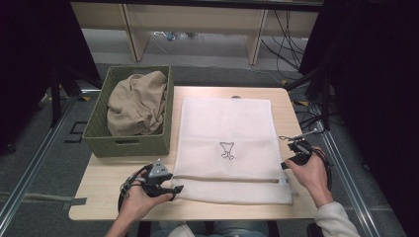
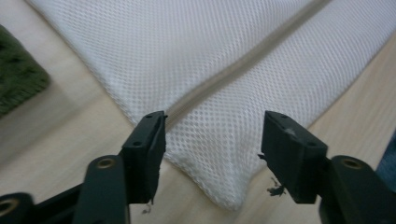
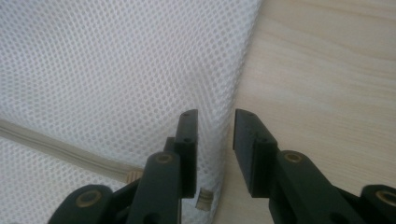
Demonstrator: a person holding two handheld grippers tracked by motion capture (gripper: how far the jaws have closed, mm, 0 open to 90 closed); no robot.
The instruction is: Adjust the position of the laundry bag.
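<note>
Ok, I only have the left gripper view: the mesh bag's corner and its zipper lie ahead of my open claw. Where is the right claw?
Observer: The right claw is at the opposite side edge of the mesh bag. Its jaws are open and grip nothing.
Operator: Is the zipper pull over there?
Observer: Yes. The zipper pull lies at that edge, close under the right claw's jaws.
Operator: And the green thing at my left?
Observer: That is a green basket beside the bag, with a crumpled beige cloth in it.
</note>
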